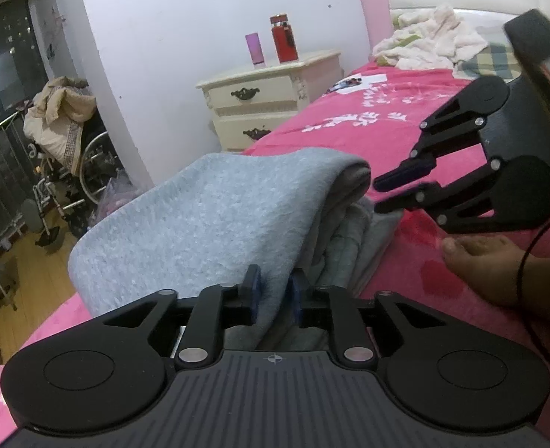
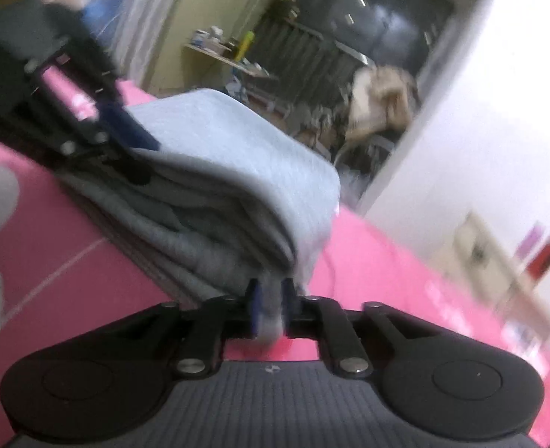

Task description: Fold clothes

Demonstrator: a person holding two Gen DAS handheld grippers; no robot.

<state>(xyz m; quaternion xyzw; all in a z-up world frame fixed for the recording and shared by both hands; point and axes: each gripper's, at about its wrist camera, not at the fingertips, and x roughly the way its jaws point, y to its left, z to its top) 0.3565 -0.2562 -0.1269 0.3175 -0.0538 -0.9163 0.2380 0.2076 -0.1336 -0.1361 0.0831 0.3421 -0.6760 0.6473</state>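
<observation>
Here the folded grey garment (image 1: 215,216) lay on the pink bed (image 1: 368,127), its layered edges facing three o'clock in the left view. The left gripper (image 1: 274,291) had narrow fingers with a fold of cloth between them. The right gripper (image 2: 269,310) likewise stood narrow, with cloth between its pads. At twelve o'clock stood a nightstand (image 1: 271,100).
</observation>
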